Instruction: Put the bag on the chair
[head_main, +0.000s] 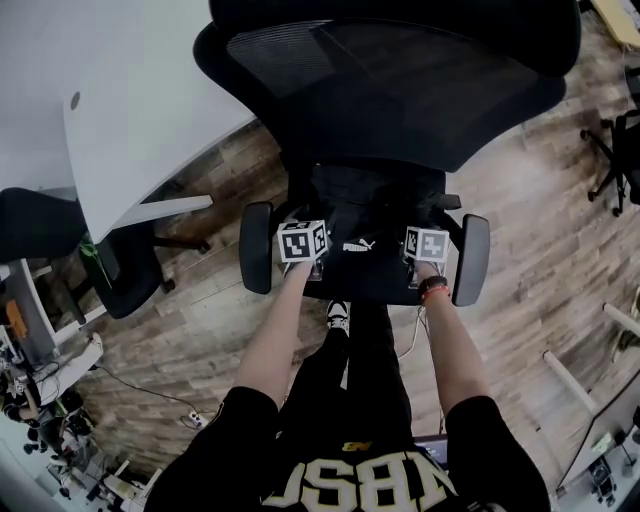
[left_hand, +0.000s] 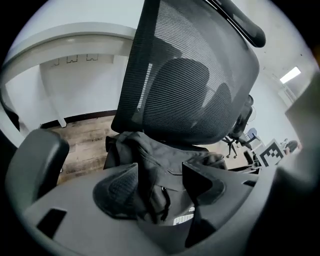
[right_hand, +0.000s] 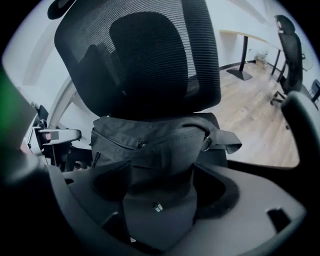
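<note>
Both grippers are spread wide now. The left gripper (left_hand: 160, 172) has its jaws well apart, with dark folds of the bag (head_main: 370, 215) lying loose between them, nothing pinched. The right gripper (right_hand: 160, 175) is the same, gaping, with bag fabric filling the gap but no squeeze that I can see.

And the bag is on the chair (head_main: 400, 90)! It sits on the seat, slumped back against the backrest (right_hand: 140, 55), its logo facing the person. That lean looks like what keeps it steady with nobody holding it. It's soft, so it sags rather than stands. The armrests (head_main: 256, 247) fence it in on both sides, one gripper just inside each.

Why wide jaws this close? To my eye this is the let-go: the bag's weight is on the seat, so the jaws have no job left but to back out without snagging a strap. Around it are a white desk (head_main: 140, 110) off to the left and wood floor (head_main: 540, 230) elsewhere.
</note>
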